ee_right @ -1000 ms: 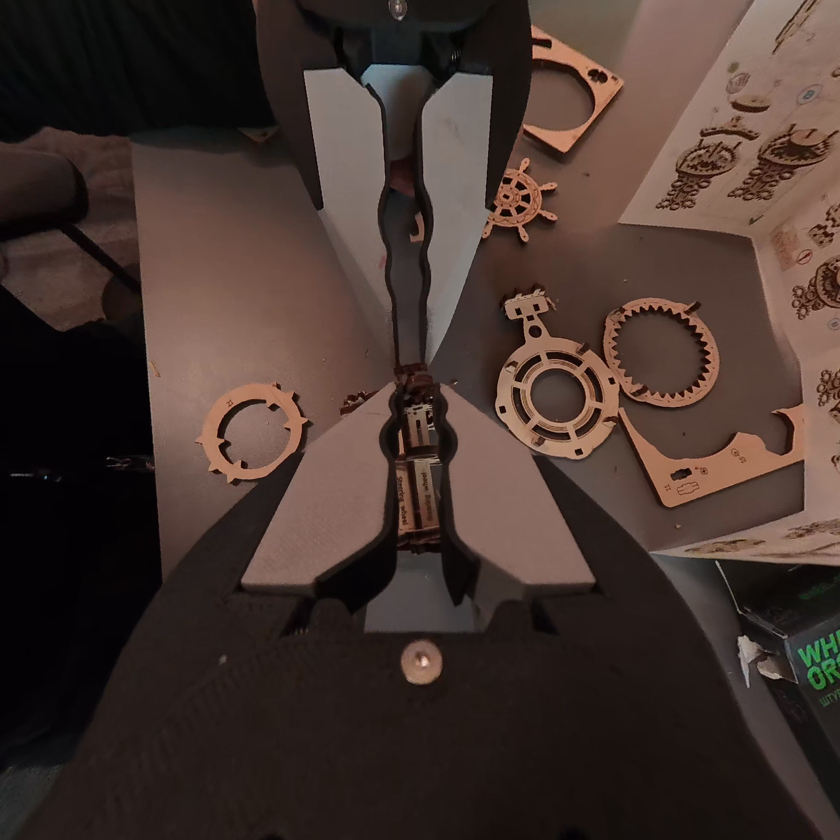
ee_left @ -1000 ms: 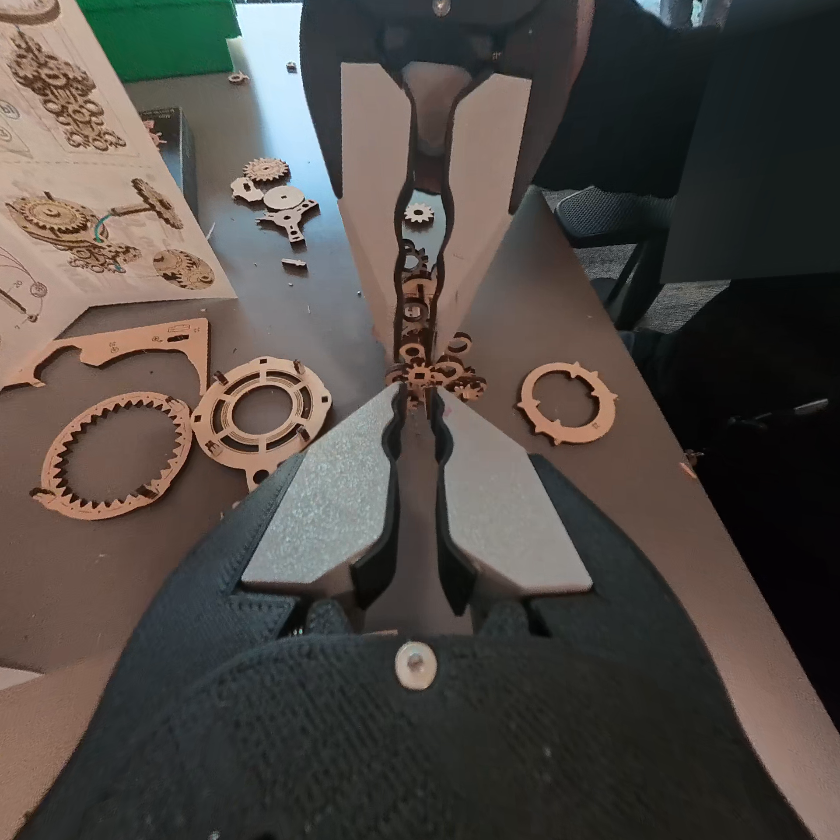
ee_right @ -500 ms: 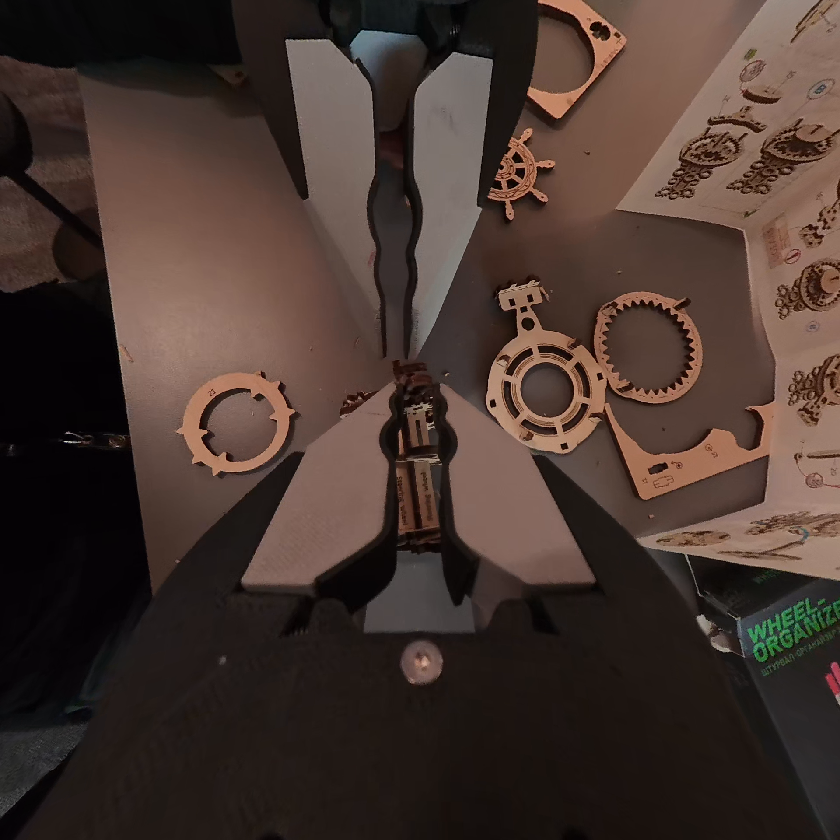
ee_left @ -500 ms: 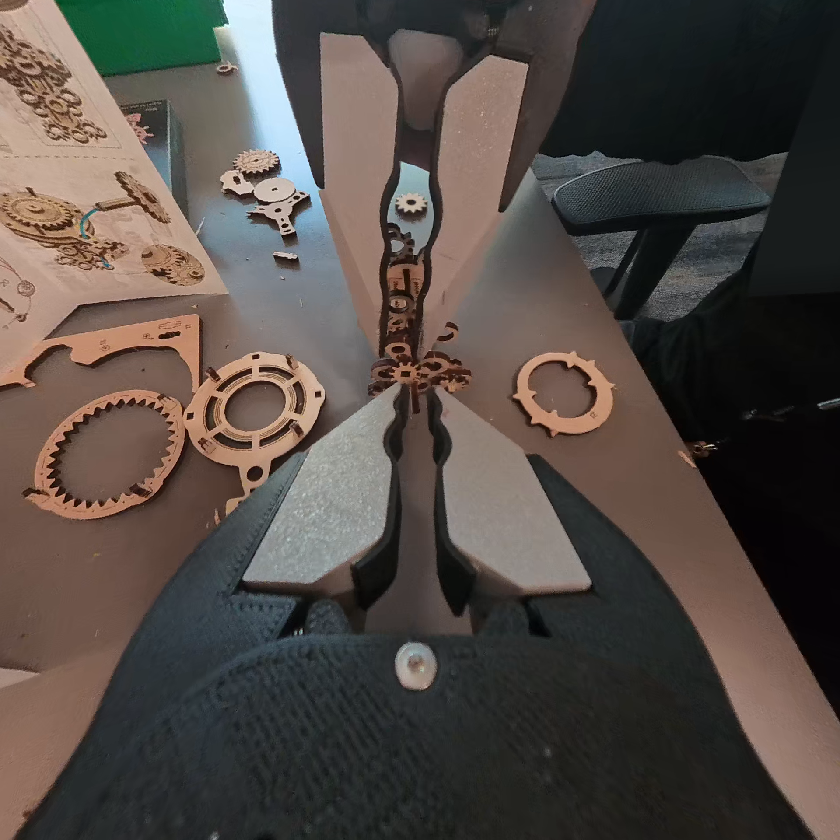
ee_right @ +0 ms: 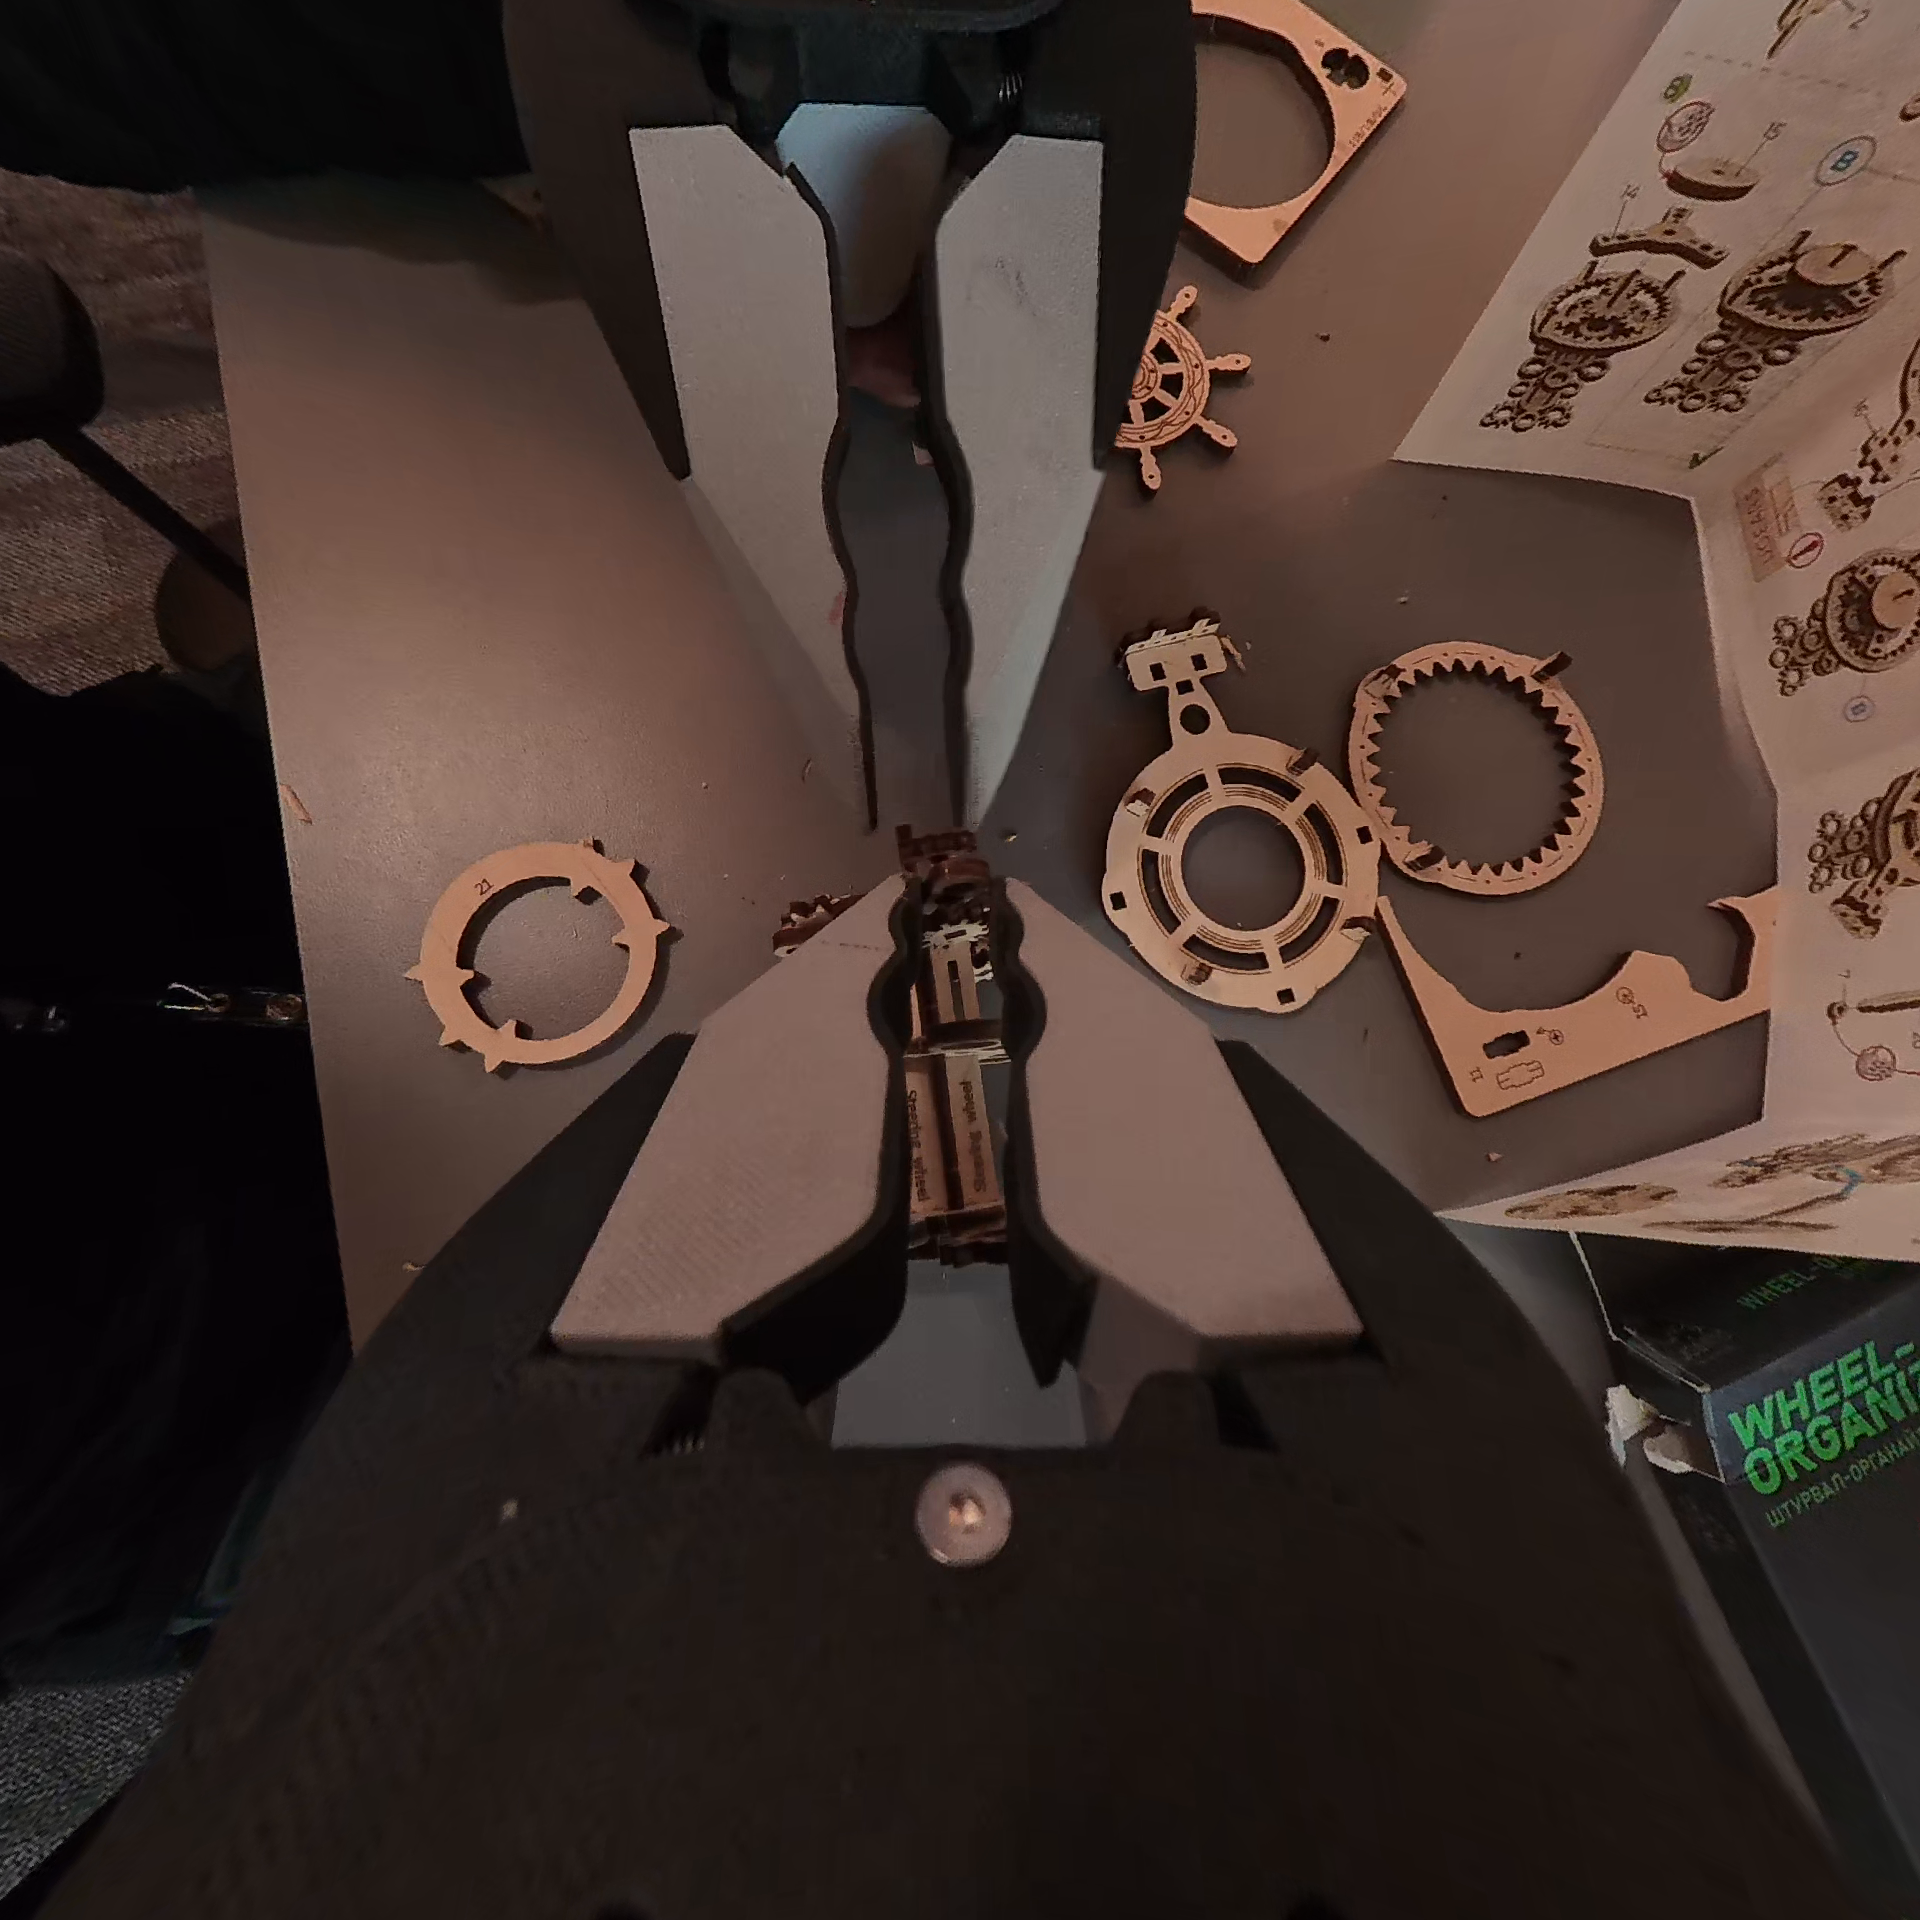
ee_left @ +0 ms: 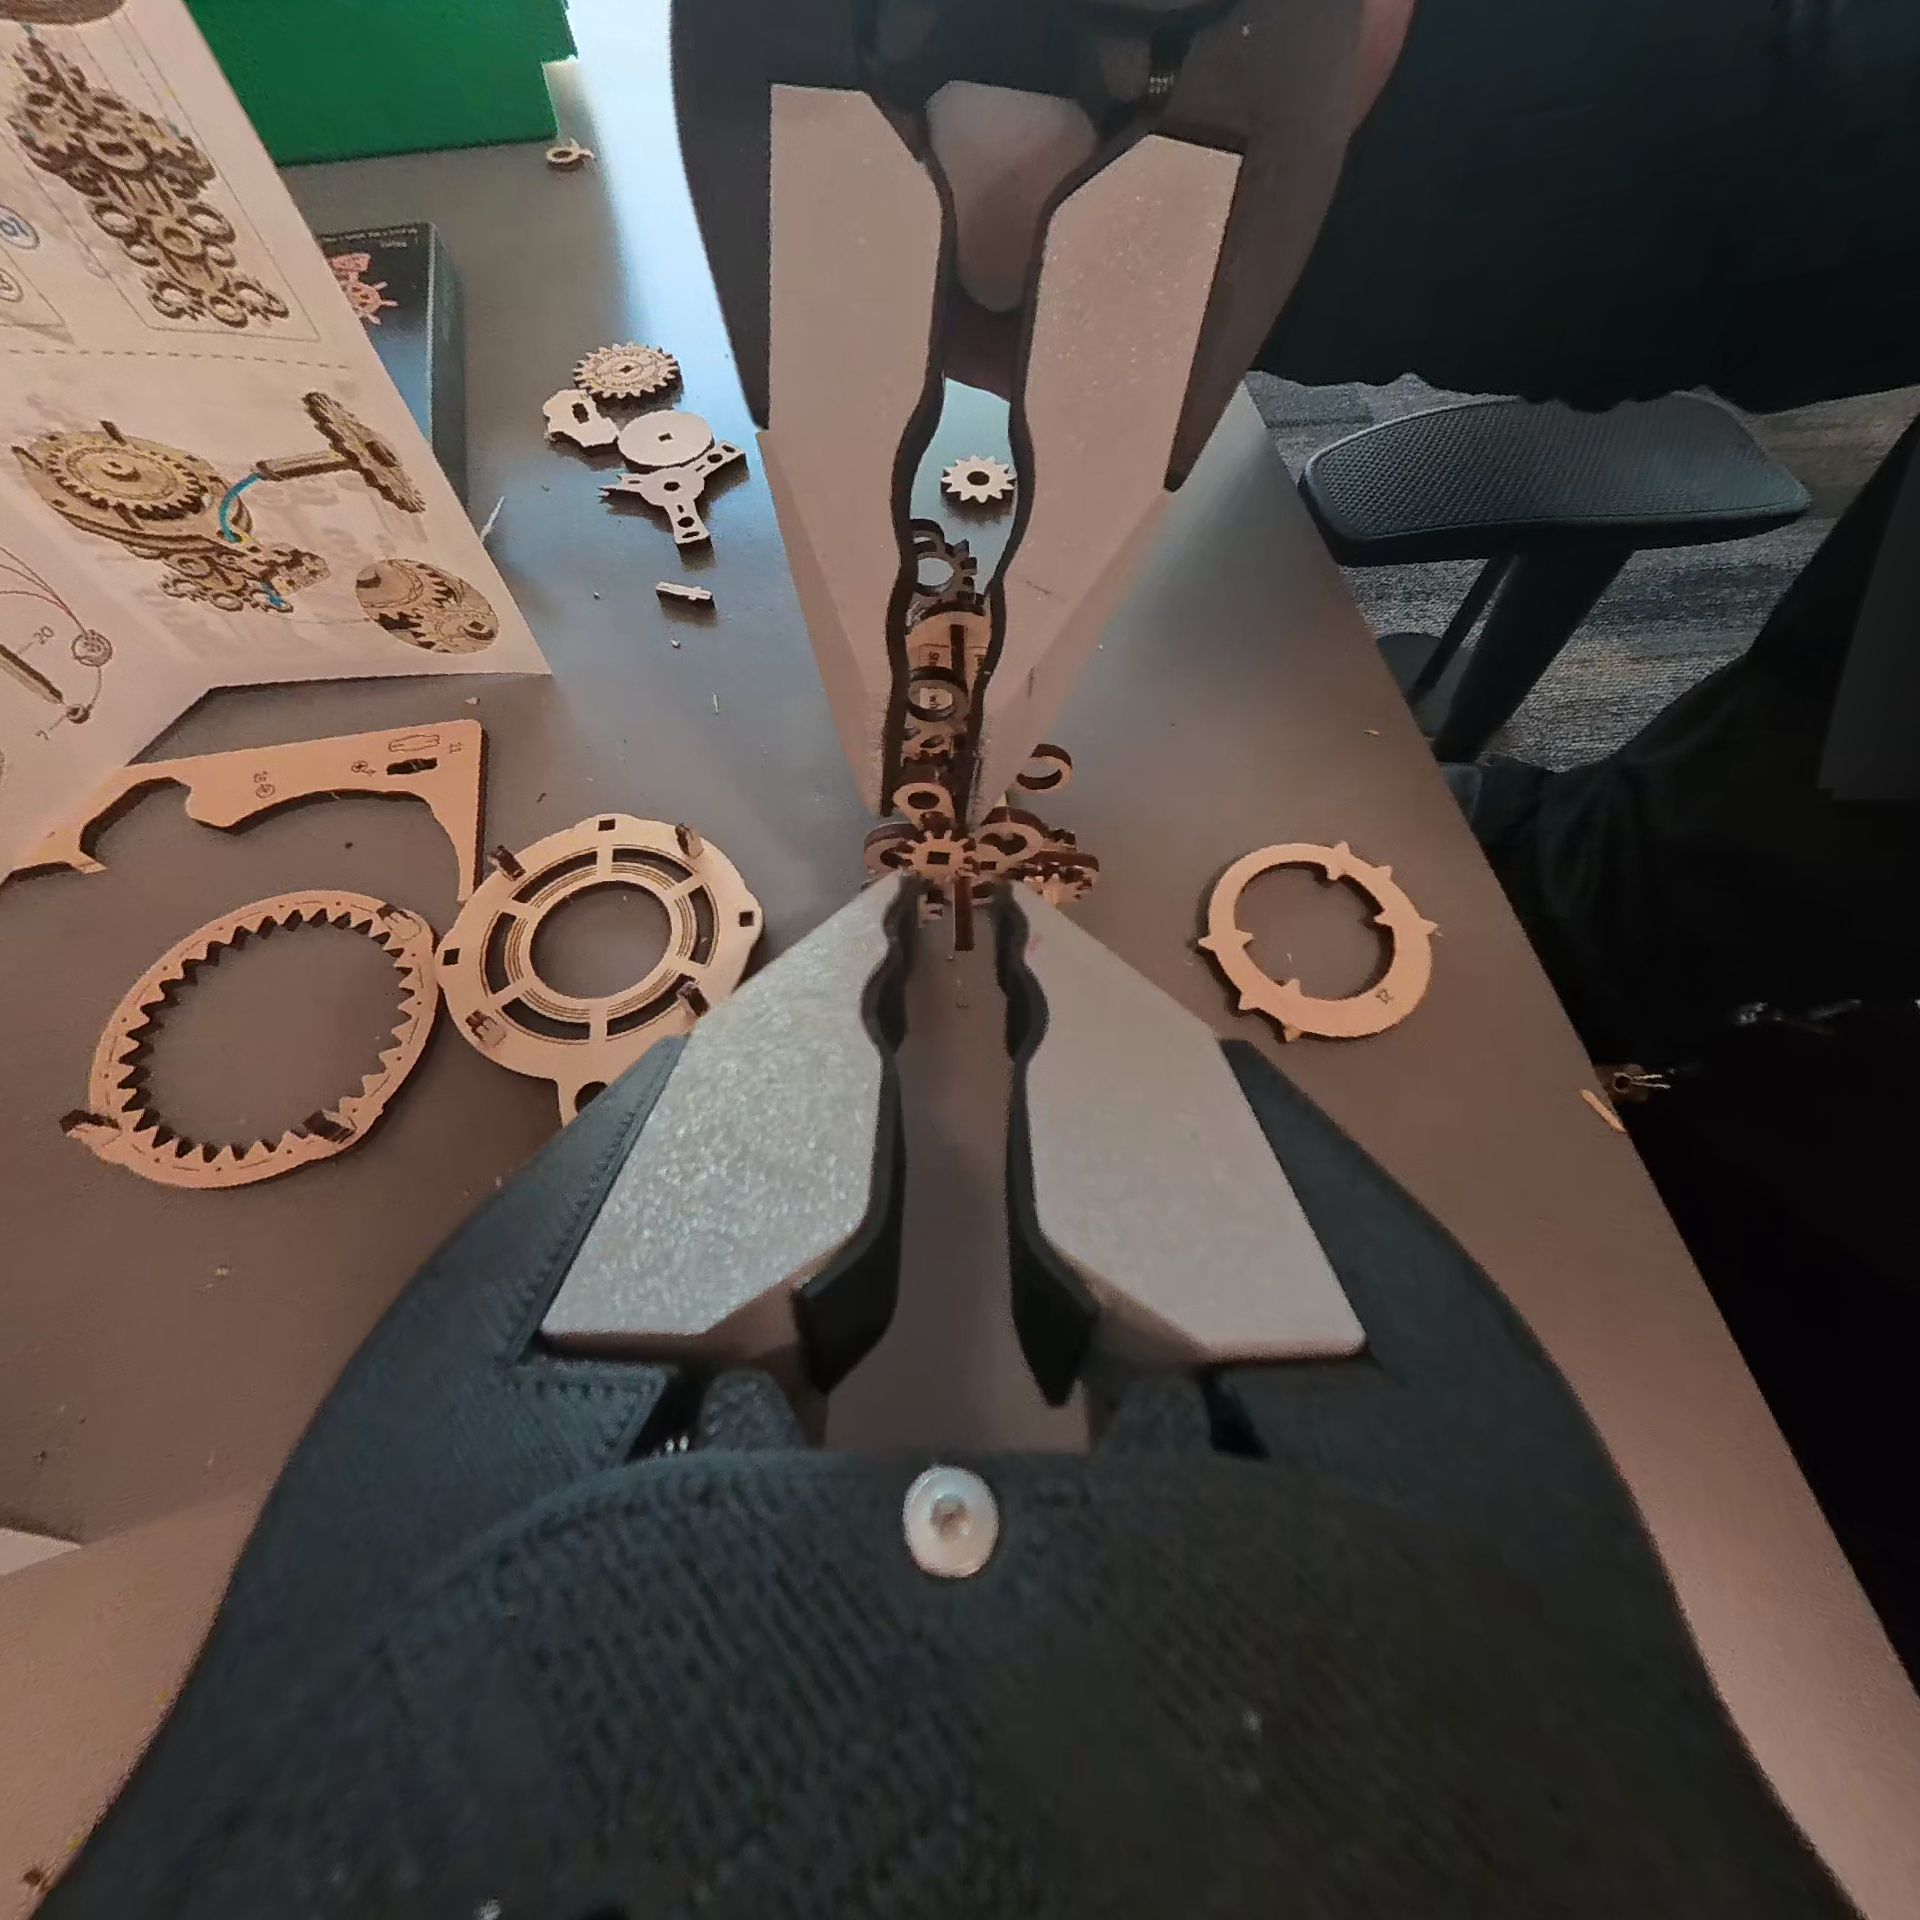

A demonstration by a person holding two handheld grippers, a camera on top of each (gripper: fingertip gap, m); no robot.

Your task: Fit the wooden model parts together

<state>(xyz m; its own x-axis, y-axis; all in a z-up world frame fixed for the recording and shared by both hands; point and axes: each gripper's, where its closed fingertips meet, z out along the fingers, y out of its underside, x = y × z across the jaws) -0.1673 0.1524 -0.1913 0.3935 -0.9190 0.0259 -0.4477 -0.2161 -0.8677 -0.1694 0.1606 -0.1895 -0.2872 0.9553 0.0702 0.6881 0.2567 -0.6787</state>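
I have the two grippers nose to nose over the grey surface (ee_left: 1195,644). My right gripper (ee_right: 951,899) has its fingers closed on the wooden gear assembly (ee_right: 954,1101), which lies lengthwise between them, its gear end poking out past the tips. In the left wrist view that gear end (ee_left: 971,857) sits right at the tips of my left gripper (ee_left: 951,914), whose fingers stand a narrow gap apart (I cannot tell whether they pinch the small peg hanging there). Loose parts lie well apart on either side: a spiked ring (ee_left: 1320,940) on one, a slotted round plate (ee_left: 603,940) touching a toothed ring (ee_left: 260,1039) on the other, beside the instruction sheet (ee_left: 156,364).
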